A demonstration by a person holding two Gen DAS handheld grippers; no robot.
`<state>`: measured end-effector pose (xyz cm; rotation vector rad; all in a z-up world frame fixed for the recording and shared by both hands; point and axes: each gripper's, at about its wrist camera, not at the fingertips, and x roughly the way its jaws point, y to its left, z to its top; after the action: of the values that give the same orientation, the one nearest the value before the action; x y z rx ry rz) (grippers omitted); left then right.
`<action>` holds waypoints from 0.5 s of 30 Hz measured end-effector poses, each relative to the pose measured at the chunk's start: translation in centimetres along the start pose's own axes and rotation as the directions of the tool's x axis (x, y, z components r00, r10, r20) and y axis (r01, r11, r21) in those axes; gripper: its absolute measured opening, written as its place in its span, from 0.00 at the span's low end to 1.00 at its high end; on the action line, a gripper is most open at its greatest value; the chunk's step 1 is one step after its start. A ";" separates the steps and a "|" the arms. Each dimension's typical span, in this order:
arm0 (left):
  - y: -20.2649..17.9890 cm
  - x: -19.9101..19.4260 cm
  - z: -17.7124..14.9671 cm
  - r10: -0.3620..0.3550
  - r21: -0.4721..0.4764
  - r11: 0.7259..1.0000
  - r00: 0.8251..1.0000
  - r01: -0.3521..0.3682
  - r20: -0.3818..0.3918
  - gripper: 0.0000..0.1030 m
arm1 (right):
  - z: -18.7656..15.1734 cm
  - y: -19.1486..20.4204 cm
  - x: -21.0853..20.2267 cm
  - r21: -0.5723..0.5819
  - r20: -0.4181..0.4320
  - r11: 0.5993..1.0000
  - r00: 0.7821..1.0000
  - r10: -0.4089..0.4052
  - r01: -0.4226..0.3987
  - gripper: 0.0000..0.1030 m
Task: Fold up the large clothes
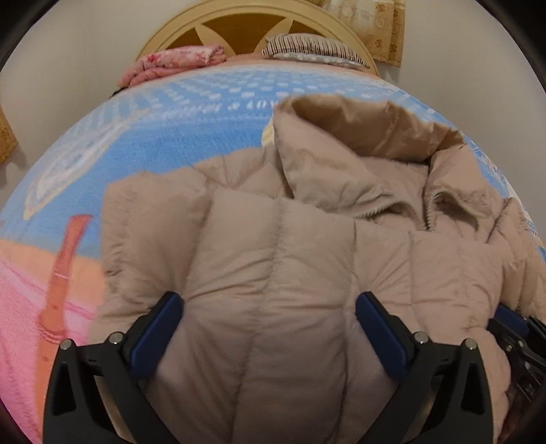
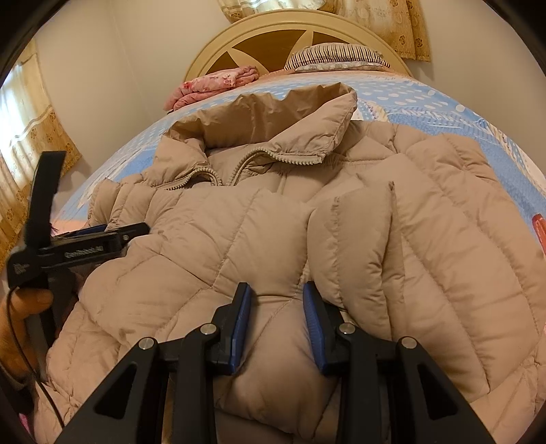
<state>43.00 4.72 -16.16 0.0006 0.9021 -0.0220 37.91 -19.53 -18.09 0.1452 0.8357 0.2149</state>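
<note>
A beige quilted puffer jacket (image 1: 290,246) lies on the bed, hood toward the headboard, zipper partly open at the collar. My left gripper (image 1: 269,300) is open, its blue-padded fingers wide apart over the jacket's folded left side. In the right wrist view the jacket (image 2: 273,222) fills the middle. My right gripper (image 2: 277,290) has its jaws narrowed around a puffed ridge of the jacket's lower front. The left gripper's body (image 2: 82,249) shows at the left edge, held by a hand.
The bed has a blue, pink and orange patterned blanket (image 1: 153,143). A folded pink cloth (image 1: 170,65) and a striped pillow (image 1: 314,47) lie by the round cream headboard (image 2: 293,30). Patterned curtains (image 2: 30,143) hang at the left.
</note>
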 end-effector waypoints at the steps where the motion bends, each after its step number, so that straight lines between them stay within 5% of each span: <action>1: 0.3 -1.2 0.3 0.003 -0.008 1.000 1.000 -0.003 0.031 1.00 | 0.0 -0.2 -0.1 0.010 0.004 1.000 1.000 0.010 -0.010 0.32; 5: 0.6 -5.1 3.2 -0.027 -0.008 1.000 0.992 0.028 0.126 1.00 | -0.1 -0.4 -0.2 0.009 0.010 1.000 1.000 0.012 -0.012 0.32; 9: 0.2 -4.8 7.0 -0.083 -0.044 0.995 0.988 0.089 0.133 1.00 | -0.1 -0.4 -0.3 0.012 0.014 1.000 1.000 0.017 -0.017 0.33; 15: -0.5 2.8 8.6 -0.197 -0.159 0.968 0.980 0.193 -0.009 0.99 | -0.1 -0.6 -0.4 0.023 0.019 0.999 0.999 0.032 -0.032 0.33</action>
<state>51.47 4.10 -13.04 -0.2363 0.9241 -0.1341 37.66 -20.17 -18.03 0.1821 0.8184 0.2339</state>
